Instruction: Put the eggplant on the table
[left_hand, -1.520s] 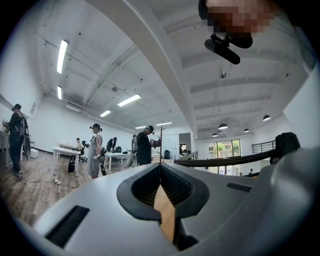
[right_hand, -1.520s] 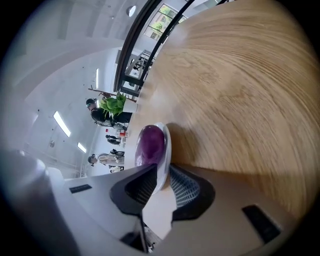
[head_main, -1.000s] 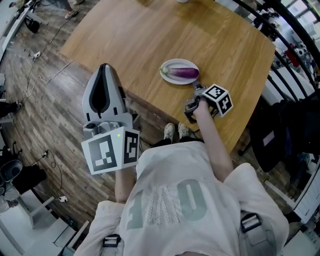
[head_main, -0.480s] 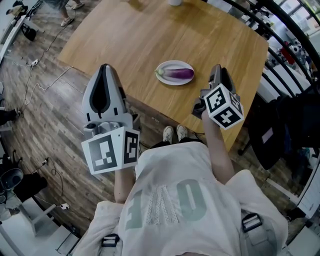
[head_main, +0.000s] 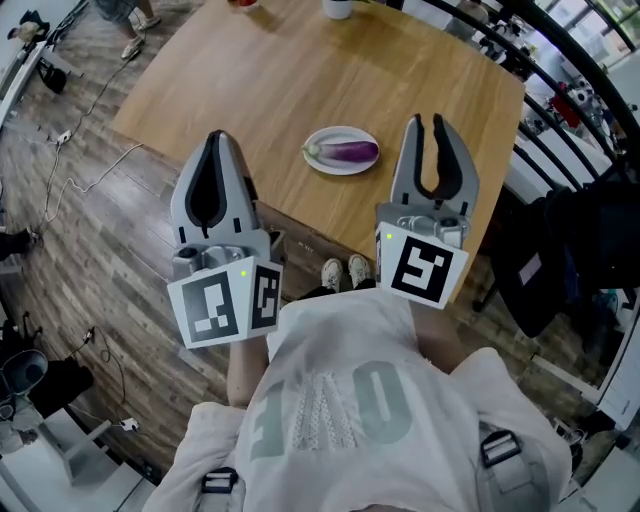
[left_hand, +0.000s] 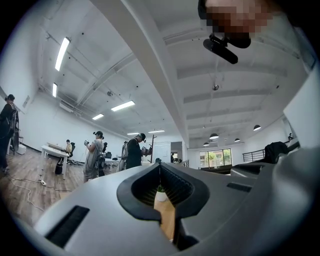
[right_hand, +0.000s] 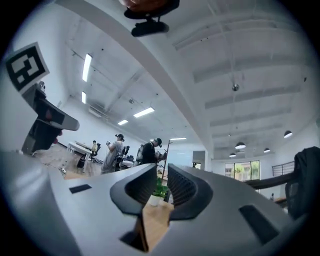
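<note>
A purple eggplant (head_main: 350, 151) lies on a small white plate (head_main: 322, 162) near the front edge of the wooden table (head_main: 250, 80). Both grippers are held up in the air, short of the table edge, and hold nothing. My left gripper (head_main: 214, 134) is left of the plate, its fingertips meeting, shut. My right gripper (head_main: 427, 120) is right of the plate, with a narrow gap between its tips. In the left gripper view the left gripper (left_hand: 160, 165) points up at the ceiling; in the right gripper view the right gripper (right_hand: 162, 167) does too. Neither shows the eggplant.
A white cup (head_main: 337, 8) stands at the table's far edge. A black railing (head_main: 560, 110) and a dark chair (head_main: 590, 250) are on the right. Cables (head_main: 70, 150) lie on the wooden floor at left. Several people (left_hand: 95, 155) stand far off in the hall.
My right gripper has left its low place beside the plate, come up and back toward me, and now stands upright. The left gripper has stayed put. The eggplant has stayed on the plate.
</note>
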